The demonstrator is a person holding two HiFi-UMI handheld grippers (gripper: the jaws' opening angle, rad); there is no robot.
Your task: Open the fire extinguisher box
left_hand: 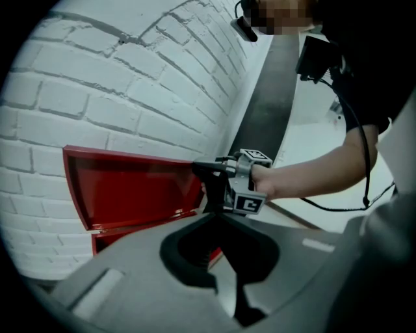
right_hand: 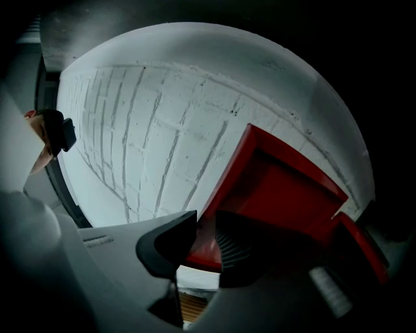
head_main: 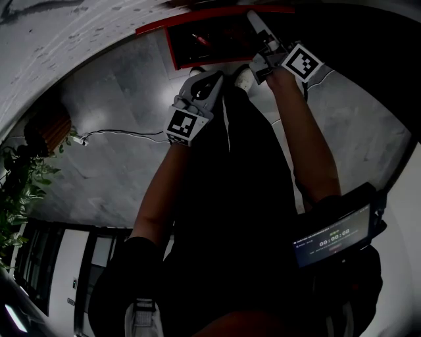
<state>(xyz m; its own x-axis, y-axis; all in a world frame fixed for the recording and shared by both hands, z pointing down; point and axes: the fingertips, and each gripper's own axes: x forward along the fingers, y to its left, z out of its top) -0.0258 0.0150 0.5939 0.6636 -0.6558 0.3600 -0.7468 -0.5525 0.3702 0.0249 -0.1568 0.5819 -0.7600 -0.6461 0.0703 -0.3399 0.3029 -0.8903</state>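
A red fire extinguisher box (head_main: pixel 210 43) stands low against the white brick wall, with its lid (left_hand: pixel 130 188) swung up and open. My right gripper (head_main: pixel 255 20) reaches to the lid's free edge. In the left gripper view the right gripper (left_hand: pixel 211 170) holds that edge. From its own view the right gripper (right_hand: pixel 205 224) has the lid's (right_hand: pixel 279 188) red rim pinched between its pads. My left gripper (head_main: pixel 210 80) hangs back from the box above the floor. Its tips (left_hand: pixel 220 218) meet with nothing between them. The box body (left_hand: pixel 97 242) shows just below the lid.
The white brick wall (left_hand: pixel 130 84) runs behind the box. A white cable (head_main: pixel 125 133) lies across the grey tiled floor (head_main: pixel 118 99). A potted plant (head_main: pixel 20 184) stands at the left. A device with a lit screen (head_main: pixel 332 240) hangs at the person's waist.
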